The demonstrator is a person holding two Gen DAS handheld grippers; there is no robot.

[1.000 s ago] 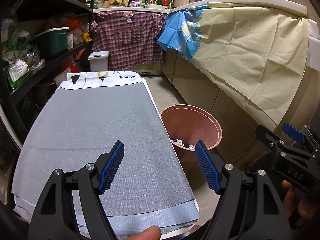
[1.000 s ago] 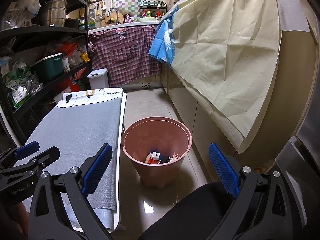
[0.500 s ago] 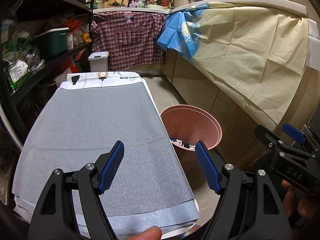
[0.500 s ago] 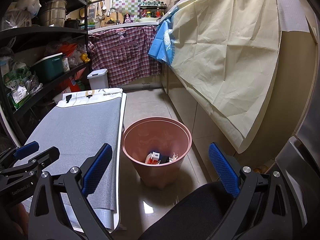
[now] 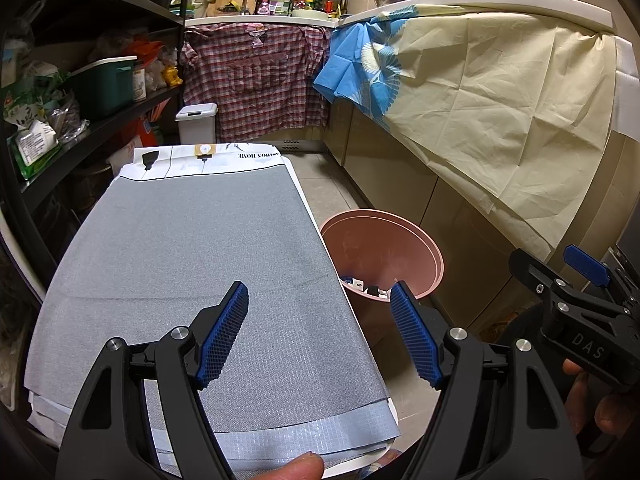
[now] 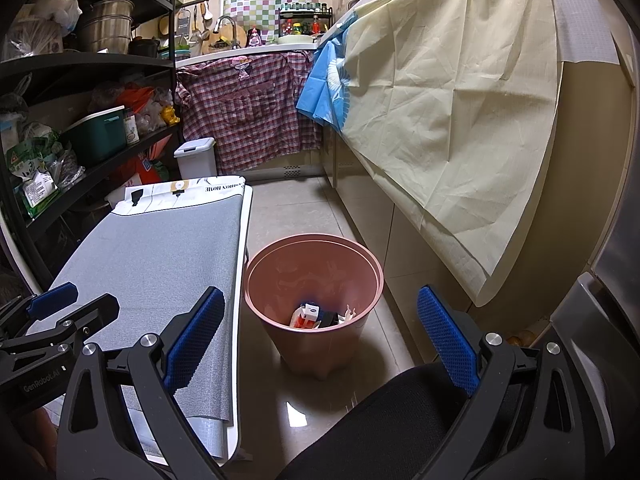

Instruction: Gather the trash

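Observation:
A pink trash bin (image 6: 316, 276) stands on the tiled floor to the right of the table; it also shows in the left wrist view (image 5: 384, 248). Several pieces of trash (image 6: 316, 316) lie at its bottom, among them a red-and-white carton. My left gripper (image 5: 320, 336) is open and empty above the near end of the grey mat (image 5: 192, 264) on the table. My right gripper (image 6: 320, 340) is open and empty, held over the floor on the near side of the bin. No trash shows on the mat.
Black shelves (image 5: 80, 92) with bags and a green box line the left side. Cabinets draped with a cream sheet (image 6: 460, 120) run along the right. A small white lidded bin (image 6: 196, 158) and a hanging plaid shirt (image 6: 248, 116) stand at the far end. A black chair seat (image 6: 392, 428) lies below my right gripper.

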